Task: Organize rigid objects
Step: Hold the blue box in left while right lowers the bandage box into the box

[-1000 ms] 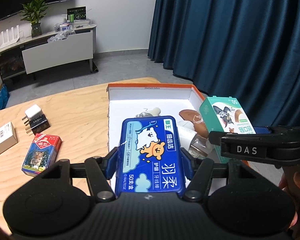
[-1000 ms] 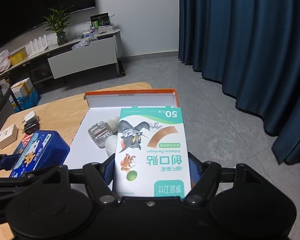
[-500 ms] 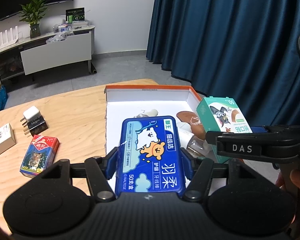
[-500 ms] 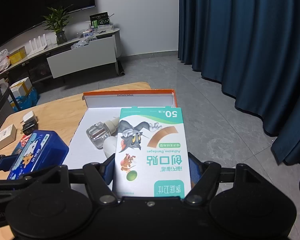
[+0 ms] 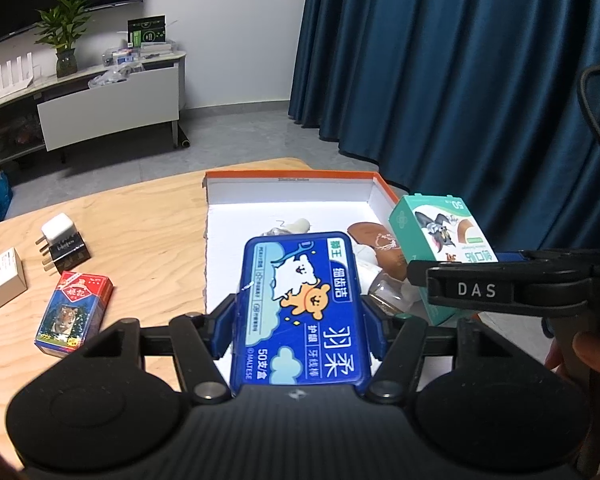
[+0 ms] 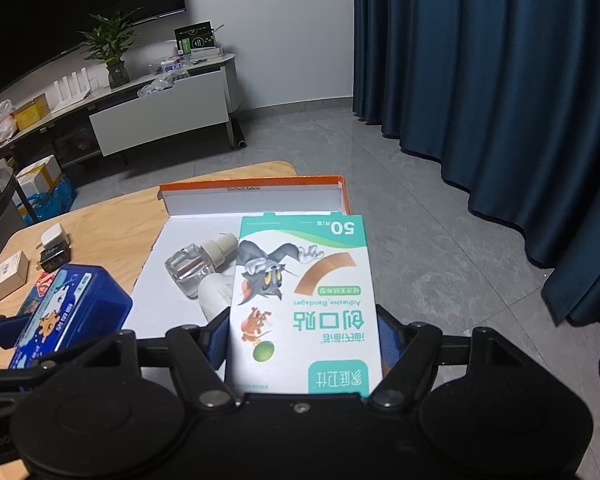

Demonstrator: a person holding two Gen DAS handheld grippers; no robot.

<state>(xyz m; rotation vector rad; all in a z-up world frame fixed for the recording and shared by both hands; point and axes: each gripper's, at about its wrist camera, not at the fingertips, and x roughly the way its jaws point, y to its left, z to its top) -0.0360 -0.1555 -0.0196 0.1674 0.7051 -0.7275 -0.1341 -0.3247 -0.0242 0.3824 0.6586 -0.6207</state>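
My left gripper (image 5: 300,334) is shut on a blue floss-pick box (image 5: 296,280) with a cartoon bear and holds it over the near part of a white tray with an orange rim (image 5: 292,178). My right gripper (image 6: 304,346) is shut on a green-and-white adhesive bandage box (image 6: 304,300) and holds it above the tray's right side (image 6: 252,184). That bandage box (image 5: 440,232) also shows at the right of the left wrist view. In the tray lie a clear glass bottle with a beige cap (image 6: 196,264), a white bottle (image 6: 216,292) and a brown item (image 5: 374,240).
On the wooden table (image 5: 140,240) left of the tray lie a red-and-blue card pack (image 5: 74,312), a white and a black plug adapter (image 5: 62,240) and a small cardboard box (image 5: 0,282). A blue curtain hangs to the right, over grey floor.
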